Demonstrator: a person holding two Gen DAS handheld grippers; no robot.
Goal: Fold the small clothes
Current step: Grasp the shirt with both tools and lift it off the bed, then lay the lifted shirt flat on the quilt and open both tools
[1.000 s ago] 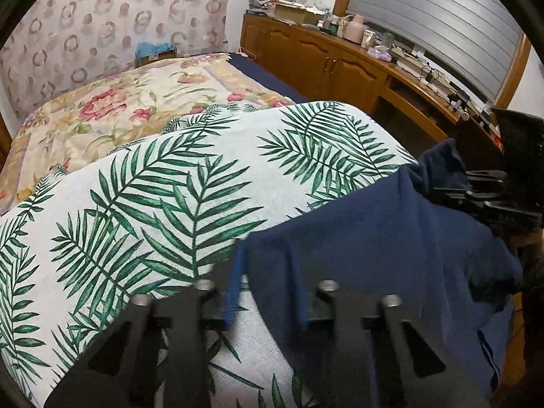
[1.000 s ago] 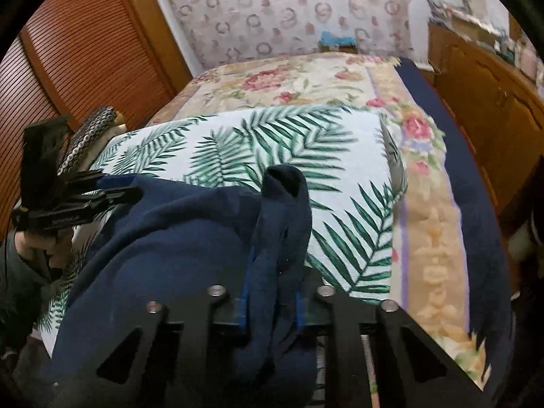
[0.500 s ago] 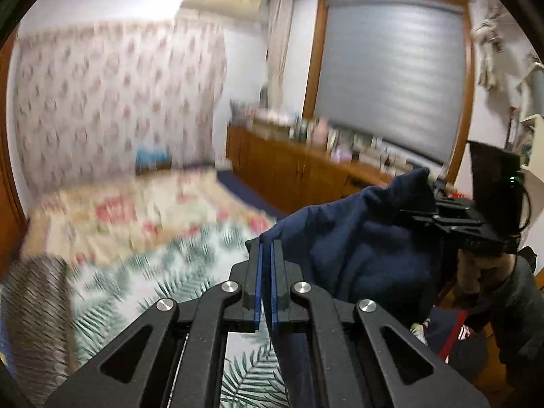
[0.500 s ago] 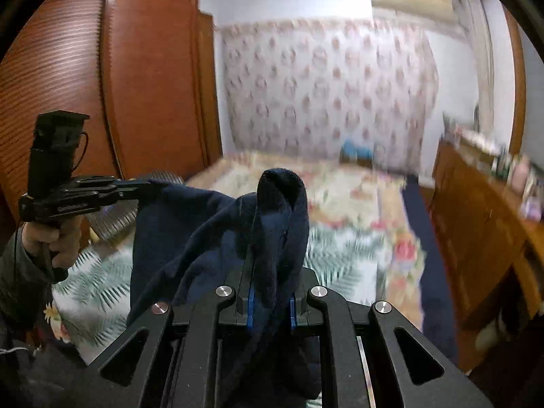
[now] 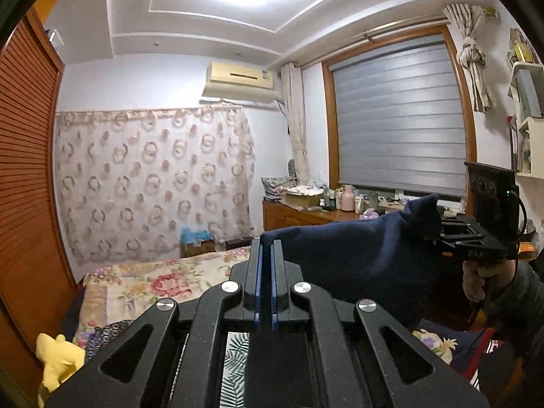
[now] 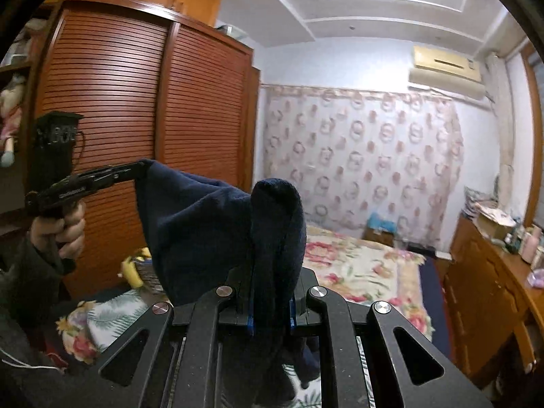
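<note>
A navy blue garment (image 5: 357,265) hangs in the air, stretched between my two grippers. My left gripper (image 5: 266,243) is shut on one thin corner of it, with the cloth running off to the right. In the right wrist view that left gripper (image 6: 141,166) shows at the left, a hand on its grip. My right gripper (image 6: 271,292) is shut on a thick bunched fold of the garment (image 6: 197,231), which covers its tips. The left wrist view shows the right gripper (image 5: 433,234) at the far right, pinching the other corner. Both point roughly level.
Below lies a bed with a floral cover (image 6: 357,261) and a palm-leaf sheet (image 5: 234,367). A slatted wooden wardrobe (image 6: 112,119) stands on the left. A cluttered wooden dresser (image 6: 486,289) runs along the right under the window. A yellow plush toy (image 5: 57,357) sits by the bed.
Both grippers rose from the bed and tilted up to level, lifting the navy garment off the palm-leaf sheet. The left jaws closed onto the cloth's edge.
</note>
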